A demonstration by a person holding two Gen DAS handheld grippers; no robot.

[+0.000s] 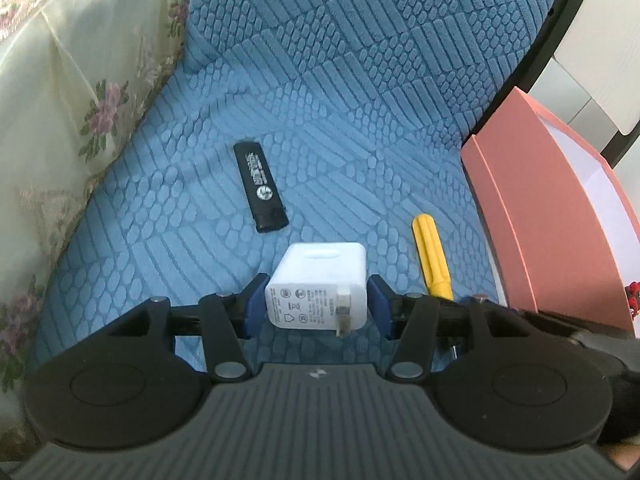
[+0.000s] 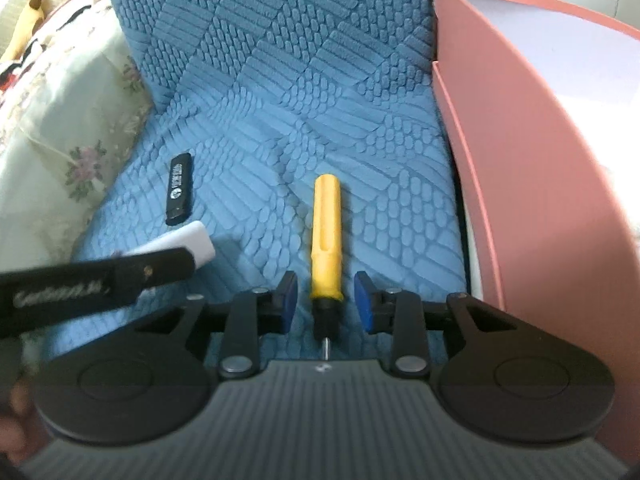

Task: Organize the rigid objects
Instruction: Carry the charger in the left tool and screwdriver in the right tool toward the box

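A blue quilted fabric cover with a raised pebble-and-bar pattern (image 1: 340,92) is spreading across the seat and up its back, carrying everything here. Along its left edge a pale cream cloth with pink flower embroidery (image 1: 60,112) is lying bunched against it. At the right edge a tall pink cardboard box with a white inside (image 2: 532,128) is standing upright, just beside the cover.

The left tongs (image 1: 318,306) are clenching a white square plug-in charger block (image 1: 320,284), their blue pads pressing on its two sides while its metal prong is pointing back toward the camera; the block's printed face is turning upward. The right tongs (image 2: 326,300) are standing released, their blue pads clear on either side of a yellow plastic-handled screwdriver with a black collar and thin metal tip (image 2: 326,232). That screwdriver is lying flat on the cover, handle pointing away, tip toward the tongs, near the pink box but apart from it.

Farther left, a slim black rectangular lighter with white print (image 1: 260,186) is lying flat on the cover, just beyond the charger block and not touching it.
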